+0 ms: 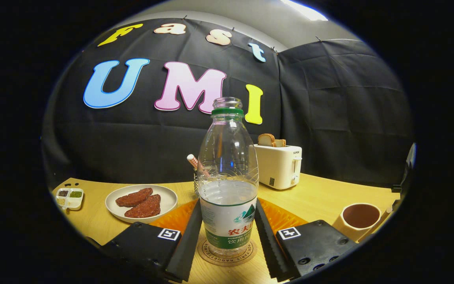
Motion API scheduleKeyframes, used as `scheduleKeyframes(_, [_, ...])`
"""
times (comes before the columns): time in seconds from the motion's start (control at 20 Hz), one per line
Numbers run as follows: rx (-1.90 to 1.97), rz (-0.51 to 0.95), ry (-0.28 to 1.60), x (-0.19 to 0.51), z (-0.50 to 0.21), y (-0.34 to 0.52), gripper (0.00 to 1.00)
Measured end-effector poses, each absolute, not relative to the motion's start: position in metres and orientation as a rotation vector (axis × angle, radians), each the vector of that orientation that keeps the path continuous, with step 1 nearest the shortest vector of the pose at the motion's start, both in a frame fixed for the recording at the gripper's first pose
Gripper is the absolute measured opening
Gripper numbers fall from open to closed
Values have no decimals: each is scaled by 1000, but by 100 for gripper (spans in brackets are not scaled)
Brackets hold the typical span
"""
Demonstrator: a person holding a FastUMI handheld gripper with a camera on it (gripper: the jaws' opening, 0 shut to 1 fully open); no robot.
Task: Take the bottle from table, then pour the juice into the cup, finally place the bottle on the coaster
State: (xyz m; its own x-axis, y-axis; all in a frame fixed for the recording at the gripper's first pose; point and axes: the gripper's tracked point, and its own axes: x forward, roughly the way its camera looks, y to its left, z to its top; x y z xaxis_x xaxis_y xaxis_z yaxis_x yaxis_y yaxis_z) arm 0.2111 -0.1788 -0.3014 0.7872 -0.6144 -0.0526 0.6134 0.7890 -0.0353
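Note:
A clear plastic bottle (228, 173) with a green neck ring and no cap stands upright on a round cork coaster (208, 252). It is about half full of clear liquid. My gripper (227, 201) holds it at label height, one finger pressed on each side, so it is shut on the bottle. A tan cup (360, 219) with a dark inside stands on the table to the right, beyond the right finger.
An orange mat (172, 217) lies under and behind the coaster. A white plate (168, 197) with two brown patties is at the left, a small condiment tray (69, 198) farther left. A white toaster (278, 165) with bread stands behind the bottle to the right. A striped straw (192, 159) pokes up behind it.

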Motion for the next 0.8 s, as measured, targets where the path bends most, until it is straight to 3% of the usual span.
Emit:
scheduleKeyframes(0.25, [-7, -668, 90, 209, -311, -179, 78])
scheduleKeyframes(0.4, [4, -695, 82, 203, -306, -183, 99])
scheduleKeyframes(0.8, [17, -689, 105, 188, -309, -166, 99])
